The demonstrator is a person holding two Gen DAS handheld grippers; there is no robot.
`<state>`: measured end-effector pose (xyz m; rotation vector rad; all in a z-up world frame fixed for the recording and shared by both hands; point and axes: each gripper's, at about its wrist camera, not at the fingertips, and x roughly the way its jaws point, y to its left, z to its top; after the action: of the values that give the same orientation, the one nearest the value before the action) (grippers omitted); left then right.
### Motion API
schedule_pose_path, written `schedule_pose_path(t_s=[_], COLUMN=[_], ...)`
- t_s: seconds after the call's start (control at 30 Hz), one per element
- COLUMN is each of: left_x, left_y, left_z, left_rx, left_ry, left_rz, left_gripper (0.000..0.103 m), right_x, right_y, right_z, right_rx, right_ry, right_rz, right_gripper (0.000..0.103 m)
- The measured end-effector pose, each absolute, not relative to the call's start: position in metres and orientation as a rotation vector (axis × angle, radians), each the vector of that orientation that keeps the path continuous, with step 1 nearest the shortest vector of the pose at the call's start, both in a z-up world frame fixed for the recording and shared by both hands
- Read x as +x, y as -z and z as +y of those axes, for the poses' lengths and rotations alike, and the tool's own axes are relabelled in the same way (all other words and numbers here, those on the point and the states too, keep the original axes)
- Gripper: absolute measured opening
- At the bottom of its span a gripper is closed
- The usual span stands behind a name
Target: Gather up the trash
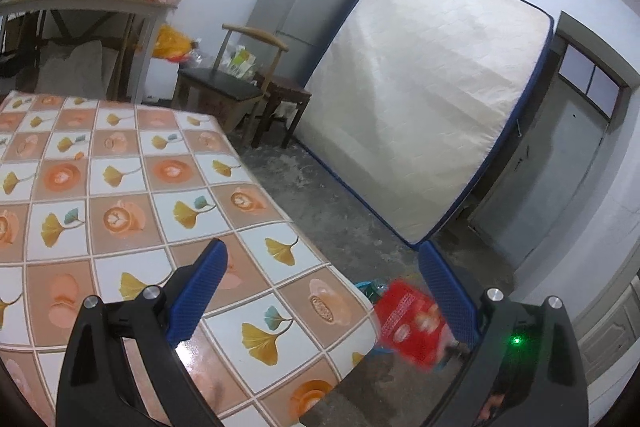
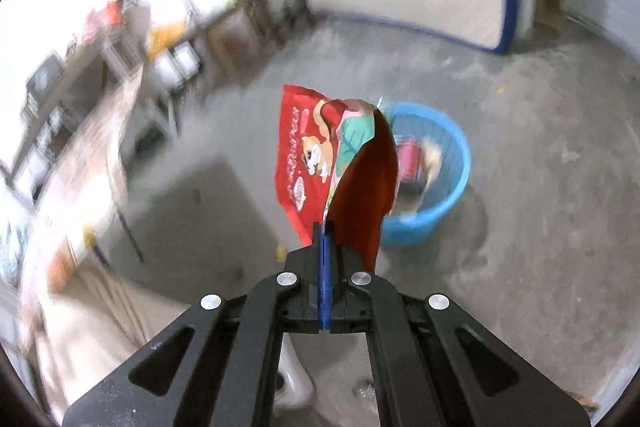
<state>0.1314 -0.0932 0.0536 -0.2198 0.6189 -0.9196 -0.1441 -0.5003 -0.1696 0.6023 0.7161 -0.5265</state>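
1. Nearest the right wrist camera, the right tongs [image 2: 325,233] are pressed together, their blue pads pinching one edge of a red snack bag [image 2: 304,155]. The bag stands up and away from the tips, folded so its printed front shows at 11 o'clock and its plain red back at 1 o'clock.

2. Beyond the bag, at about 2 o'clock from the tips, a blue plastic basket [image 2: 448,195] sits on the concrete floor [image 2: 540,147], with some wrappers already in it. The bag partly overlaps the basket's near rim in this view, though it appears to hang well above it.

3. The step in hand looks like carrying the bag to the basket. To do it well, I would keep the pinch firm until the bag hangs squarely over the opening, then let go low enough that the light foil does not drift past the rim.

4. In the left wrist view the left tongs [image 1: 320,267] are spread wide and hold nothing, over the corner of the worktop [image 1: 120,187] with its tile-pattern cloth.

5. Between those fingers, at 5 o'clock, the same red bag shows blurred beyond the worktop edge.
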Motion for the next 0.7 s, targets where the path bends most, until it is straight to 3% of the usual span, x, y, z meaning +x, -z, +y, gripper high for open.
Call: schedule_pose_path(t_s=[0.1, 0.27, 0.5, 0.7], left_x=[0.127, 0.121, 0.120, 0.121], left_y=[-0.060, -0.066, -0.067, -0.060], left_z=[-0.088, -0.079, -0.078, -0.086], left_rx=[-0.221, -0.220, -0.198, -0.196], left_ry=[0.916, 0.904, 0.880, 0.883], left_rz=[0.603, 0.583, 0.592, 0.619], left_gripper=[0.094, 0.094, 0.094, 0.094], right_x=[-0.151, -0.163, -0.159, -0.125], right_y=[0.178, 0.255, 0.348, 0.345], right_z=[-0.544, -0.617, -0.636, -0.628], right_rx=[0.781, 1.126, 1.460, 1.506], right_ry=[0.606, 0.856, 0.983, 0.826], right_rz=[0.562, 0.411, 0.401, 0.480], right_gripper=[0.000, 0.000, 0.000, 0.000])
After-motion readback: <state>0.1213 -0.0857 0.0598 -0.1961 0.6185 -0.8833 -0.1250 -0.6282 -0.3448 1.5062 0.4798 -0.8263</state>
